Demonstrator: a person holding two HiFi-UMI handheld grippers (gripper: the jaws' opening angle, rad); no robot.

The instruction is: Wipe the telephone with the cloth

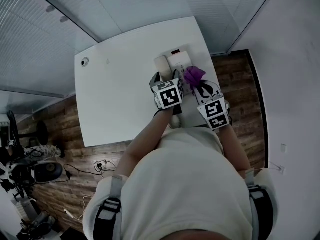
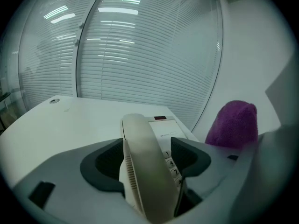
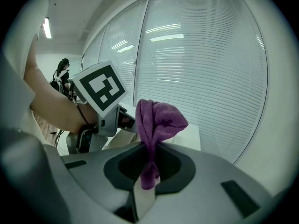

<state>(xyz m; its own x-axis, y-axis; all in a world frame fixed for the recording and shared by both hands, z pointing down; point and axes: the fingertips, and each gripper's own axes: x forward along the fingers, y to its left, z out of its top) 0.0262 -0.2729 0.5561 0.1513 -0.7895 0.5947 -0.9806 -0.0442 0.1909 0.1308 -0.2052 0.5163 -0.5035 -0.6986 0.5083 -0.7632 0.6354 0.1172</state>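
Observation:
A cream telephone (image 1: 179, 60) stands at the white table's (image 1: 115, 94) far right corner. Its handset (image 2: 147, 167) lies on the cradle, left of the keypad (image 2: 169, 160). My left gripper (image 2: 145, 160) is open and straddles the handset. A gap shows at the right pad (image 2: 191, 155), while the left pad (image 2: 100, 164) sits close beside the handset. My right gripper (image 3: 148, 169) is shut on a purple cloth (image 3: 156, 120), which stands up in a bunch above its jaws. In the head view the cloth (image 1: 194, 75) hangs just right of the telephone, beside the left gripper (image 1: 165, 81).
A small round fitting (image 1: 85, 62) sits near the table's far left corner. Glass walls with blinds (image 2: 140, 45) close in behind the table. The table's right edge (image 1: 212, 69) runs just beside the telephone. Cables (image 1: 100, 166) lie on the wooden floor.

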